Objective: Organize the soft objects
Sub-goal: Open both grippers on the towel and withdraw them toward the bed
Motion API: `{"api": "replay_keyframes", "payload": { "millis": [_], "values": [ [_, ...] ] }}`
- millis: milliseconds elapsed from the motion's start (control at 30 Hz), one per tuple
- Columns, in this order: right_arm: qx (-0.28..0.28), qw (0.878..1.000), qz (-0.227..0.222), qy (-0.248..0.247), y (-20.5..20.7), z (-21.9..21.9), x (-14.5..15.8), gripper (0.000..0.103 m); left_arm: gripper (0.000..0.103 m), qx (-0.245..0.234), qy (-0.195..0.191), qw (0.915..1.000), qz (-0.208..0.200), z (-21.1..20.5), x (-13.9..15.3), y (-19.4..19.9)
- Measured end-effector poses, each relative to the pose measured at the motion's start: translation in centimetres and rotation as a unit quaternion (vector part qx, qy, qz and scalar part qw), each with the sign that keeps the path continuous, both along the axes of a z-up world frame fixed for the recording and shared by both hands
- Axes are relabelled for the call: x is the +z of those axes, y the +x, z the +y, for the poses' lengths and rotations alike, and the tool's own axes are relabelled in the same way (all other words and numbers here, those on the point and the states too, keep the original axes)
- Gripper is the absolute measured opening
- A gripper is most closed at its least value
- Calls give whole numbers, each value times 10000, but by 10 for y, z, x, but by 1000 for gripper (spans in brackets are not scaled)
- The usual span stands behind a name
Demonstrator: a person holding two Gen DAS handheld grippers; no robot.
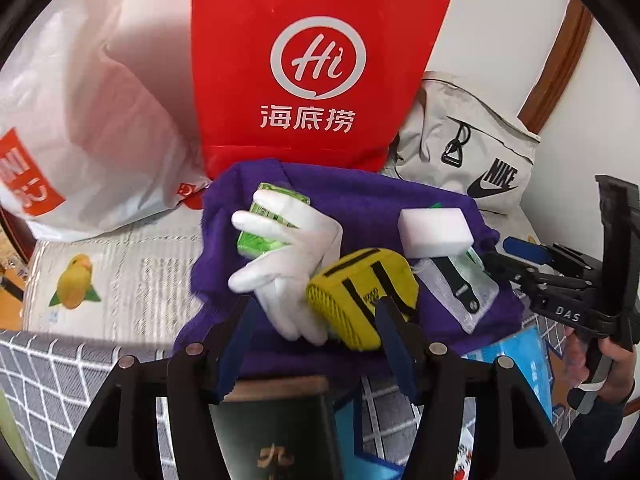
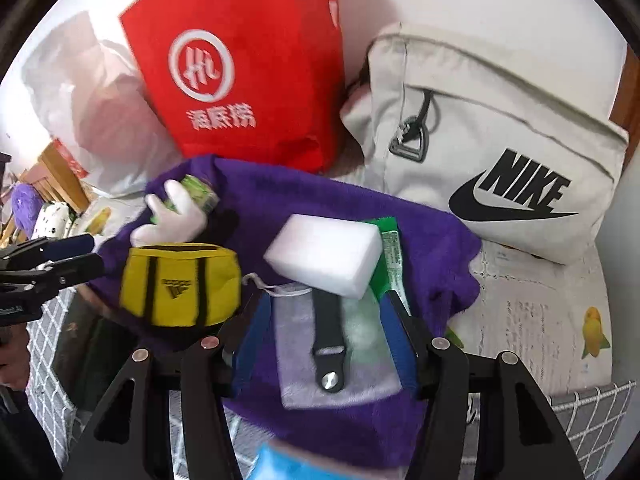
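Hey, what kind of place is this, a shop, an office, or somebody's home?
Most likely a home, perhaps a bed or sofa against a wall. A Nike backpack and a red shopping bag lean on the white wall, and a purple towel lies on a patterned quilted cover.

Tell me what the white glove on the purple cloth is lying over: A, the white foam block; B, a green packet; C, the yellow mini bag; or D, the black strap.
B: the white glove drapes its fingers across the green packet on the purple cloth, while the white foam block, black strap and yellow mini bag lie apart to its right.
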State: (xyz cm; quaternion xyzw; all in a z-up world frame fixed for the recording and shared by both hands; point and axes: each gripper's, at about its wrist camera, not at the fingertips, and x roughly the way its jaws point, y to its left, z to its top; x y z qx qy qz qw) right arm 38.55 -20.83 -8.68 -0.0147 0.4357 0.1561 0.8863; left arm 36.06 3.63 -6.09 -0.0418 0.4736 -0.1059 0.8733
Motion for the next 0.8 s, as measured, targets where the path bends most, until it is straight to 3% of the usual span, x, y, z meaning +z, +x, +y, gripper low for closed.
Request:
{"api": "replay_keyframes", "payload": {
  "millis": [233,433,800],
  "values": [
    [175,9995,-243,19,-47,9,22,57,61,150,107,9998,-120,9,15,-45],
    [353,9984,-435,25,-94,15,31,57,61,124,269,9995,-78,8,11,-95],
    [628,9975,-288,150,-161,33,11,57,61,12,123,9999,85,-2,-15,-166]
  ]
}}
